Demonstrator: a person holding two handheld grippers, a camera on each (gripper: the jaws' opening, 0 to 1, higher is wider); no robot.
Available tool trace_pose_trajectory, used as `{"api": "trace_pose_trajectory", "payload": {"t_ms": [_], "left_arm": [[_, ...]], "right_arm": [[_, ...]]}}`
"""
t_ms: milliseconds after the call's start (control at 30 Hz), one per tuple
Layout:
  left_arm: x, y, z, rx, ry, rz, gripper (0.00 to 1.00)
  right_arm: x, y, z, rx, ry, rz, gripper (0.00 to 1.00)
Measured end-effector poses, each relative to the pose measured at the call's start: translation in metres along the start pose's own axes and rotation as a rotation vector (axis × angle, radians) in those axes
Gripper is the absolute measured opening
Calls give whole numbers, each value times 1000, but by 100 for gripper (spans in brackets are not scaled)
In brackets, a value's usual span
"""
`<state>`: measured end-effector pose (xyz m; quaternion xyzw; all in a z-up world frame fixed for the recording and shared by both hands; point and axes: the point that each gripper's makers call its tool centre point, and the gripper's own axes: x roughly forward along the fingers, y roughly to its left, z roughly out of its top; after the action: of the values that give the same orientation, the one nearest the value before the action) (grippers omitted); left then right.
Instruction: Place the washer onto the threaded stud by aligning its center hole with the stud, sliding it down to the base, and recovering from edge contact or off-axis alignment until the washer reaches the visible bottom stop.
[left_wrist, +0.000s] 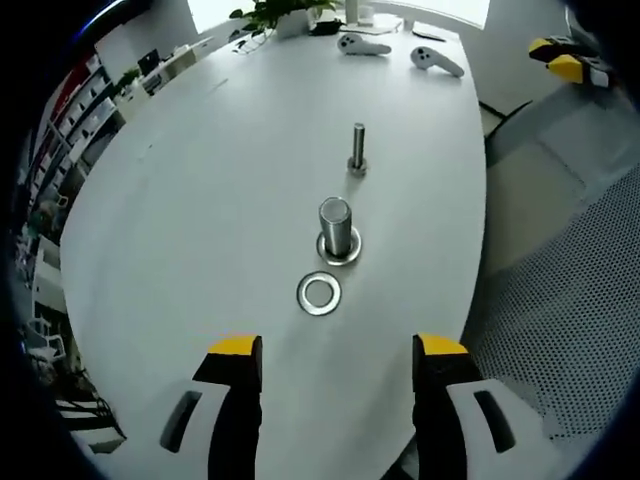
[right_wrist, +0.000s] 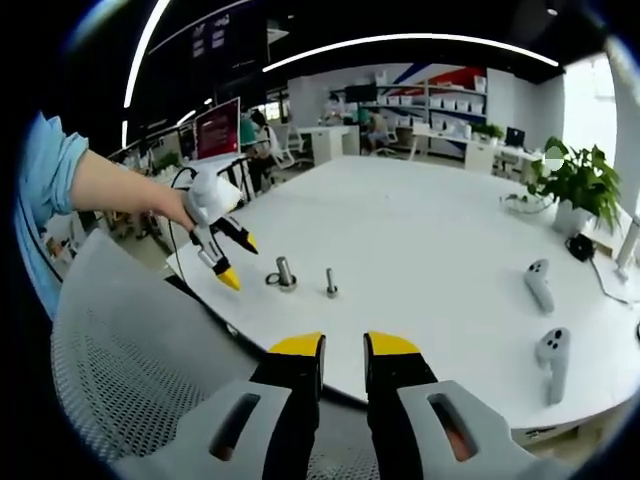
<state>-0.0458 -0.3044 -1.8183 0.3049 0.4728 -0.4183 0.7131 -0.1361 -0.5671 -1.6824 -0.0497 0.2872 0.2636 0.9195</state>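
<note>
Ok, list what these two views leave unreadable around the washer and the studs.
- Thread on the thin steel stud: too small in both views.
- Flat steel washer in the right gripper view: too small, merged with the thick steel cylinder.
- Base of that cylinder, left gripper view: a ring surrounds it; whether separate is unclear.
- Left tool: what its tips are over is unreadable.
</note>
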Motion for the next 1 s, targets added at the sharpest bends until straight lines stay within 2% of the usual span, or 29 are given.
{"api": "trace_pose_trajectory", "payload": {"t_ms": [167, 267, 467, 567, 700, 933, 1000], "left_arm": [[5, 5, -2, 25, 15, 8, 60], [6, 3, 1, 8, -3, -15, 60], [8, 9, 3, 9, -5, -5, 57], [11, 6, 1, 11, 13, -22, 57], [13, 3, 0, 42, 36, -33, 52], [18, 4, 8, 63, 27, -43, 48], [19, 4, 14, 87, 13, -43, 43]], "right_arm": [[0, -1, 1, -2, -6, -5, 18], [0, -1, 1, -1, -7, -8, 18], [0, -1, 2, -4, -12, -5, 17], [0, -1, 2, -3, -11, -6, 17], [1, -1, 1, -2, -9, -7, 17], [1, -3, 2, 3, -13, -17, 17], [1, -3, 2, 5, -15, -20, 17]]}}
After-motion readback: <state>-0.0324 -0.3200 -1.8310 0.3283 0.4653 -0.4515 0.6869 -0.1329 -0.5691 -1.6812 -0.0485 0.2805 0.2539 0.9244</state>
